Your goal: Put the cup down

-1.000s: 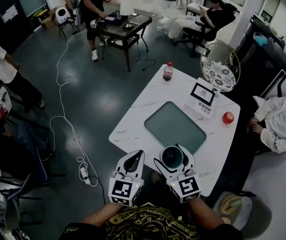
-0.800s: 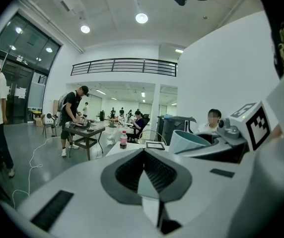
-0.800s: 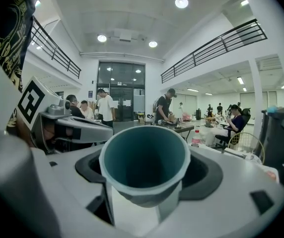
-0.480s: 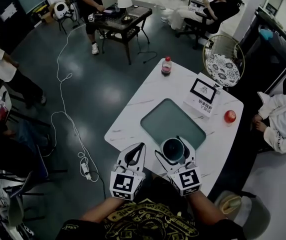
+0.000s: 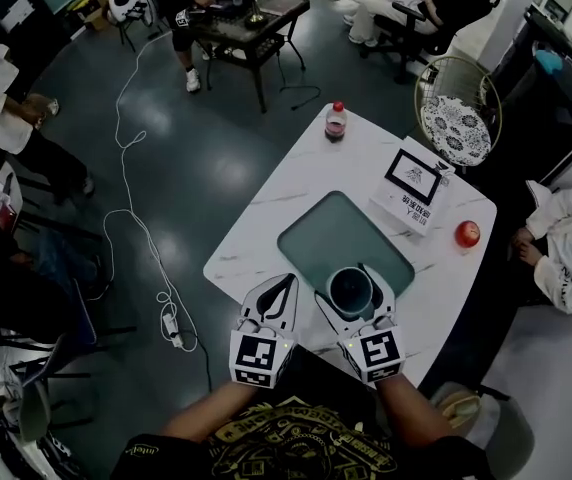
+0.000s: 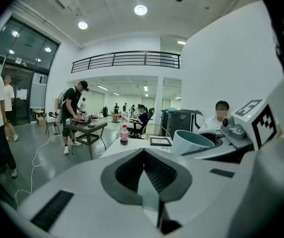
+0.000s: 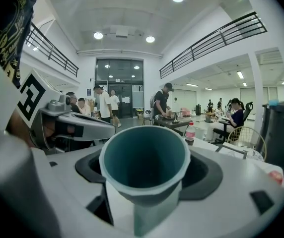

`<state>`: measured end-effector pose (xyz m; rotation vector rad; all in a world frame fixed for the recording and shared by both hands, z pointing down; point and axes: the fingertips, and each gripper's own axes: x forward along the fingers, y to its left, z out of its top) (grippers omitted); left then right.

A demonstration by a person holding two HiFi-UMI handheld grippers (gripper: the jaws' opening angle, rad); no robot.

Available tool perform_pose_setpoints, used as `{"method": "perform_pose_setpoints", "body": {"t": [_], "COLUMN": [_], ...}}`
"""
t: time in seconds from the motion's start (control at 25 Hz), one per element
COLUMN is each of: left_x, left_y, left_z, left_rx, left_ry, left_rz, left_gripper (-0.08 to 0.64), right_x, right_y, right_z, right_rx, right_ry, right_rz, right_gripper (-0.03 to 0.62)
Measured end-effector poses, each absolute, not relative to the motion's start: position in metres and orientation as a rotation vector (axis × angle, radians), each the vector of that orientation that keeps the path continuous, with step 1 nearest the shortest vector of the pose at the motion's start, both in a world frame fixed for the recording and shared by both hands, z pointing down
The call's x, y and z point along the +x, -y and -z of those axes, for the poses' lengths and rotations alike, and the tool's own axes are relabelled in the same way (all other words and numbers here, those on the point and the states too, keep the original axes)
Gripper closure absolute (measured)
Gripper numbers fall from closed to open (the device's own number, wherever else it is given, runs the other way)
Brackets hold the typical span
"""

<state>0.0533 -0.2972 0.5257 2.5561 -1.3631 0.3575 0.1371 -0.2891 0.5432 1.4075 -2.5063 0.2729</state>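
Right claw (image 5: 352, 272) is spread wide and clamped on the cup (image 5: 350, 291), one jaw on each side of its wall. The cup is upright, with its teal inside facing up. It sits over the near part of the table (image 5: 266, 230), right at the near rim of the green mat (image 5: 341, 236). I can't tell whether its base touches anything. Left claw (image 5: 284, 286) is just to the left, jaws pressed together on themselves. Farther out on the table there's a sign card (image 5: 413, 179) past the mat on the right. A red round thing (image 5: 467, 233) lies by the right edge, and a bottle (image 5: 336, 122) stands at the far corner. Beyond the table is a round chair (image 5: 456, 118), and a person in white (image 5: 566, 258) is sitting off to the right.
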Motion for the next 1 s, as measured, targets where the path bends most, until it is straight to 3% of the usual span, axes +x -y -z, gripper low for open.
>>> {"method": "perform_pose_setpoints", "body": {"t": [1.0], "left_x": [0.098], "left_y": [0.317], "left_z": [-0.605], "left_rx": [2.462], "left_ry": [1.322], "left_rz": [-0.428], "left_gripper": [0.551], "right_x": [0.165], "right_y": [0.301], "right_z": [-0.626], "right_rx": [1.388], "right_ry": [2.445], "right_rz": [-0.344], "right_gripper": [0.213]}}
